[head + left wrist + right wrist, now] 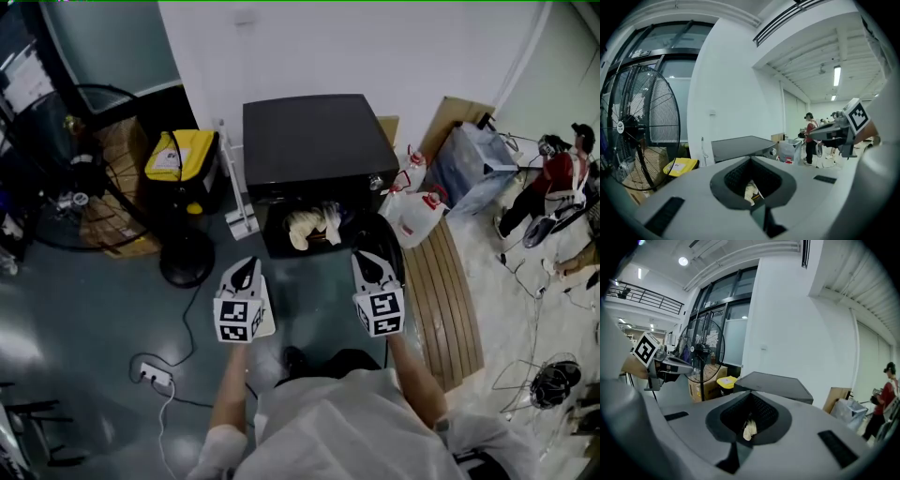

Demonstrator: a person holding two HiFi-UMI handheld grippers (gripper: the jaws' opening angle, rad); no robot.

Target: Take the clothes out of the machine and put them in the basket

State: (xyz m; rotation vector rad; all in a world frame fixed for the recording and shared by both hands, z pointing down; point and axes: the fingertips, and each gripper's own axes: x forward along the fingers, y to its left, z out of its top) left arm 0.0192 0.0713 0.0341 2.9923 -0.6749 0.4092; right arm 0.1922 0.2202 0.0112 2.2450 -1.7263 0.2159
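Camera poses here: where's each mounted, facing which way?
Head view: on the person's head, steeply down at the machine and clothes in its opening; forearms, left gripper, right gripper show.
Left gripper view: on left gripper, along its shut jaws toward the machine; right gripper at right.
Right gripper view: on right gripper, facing the machine; left gripper at left.
Both gripper views share machine, clothes, fan.
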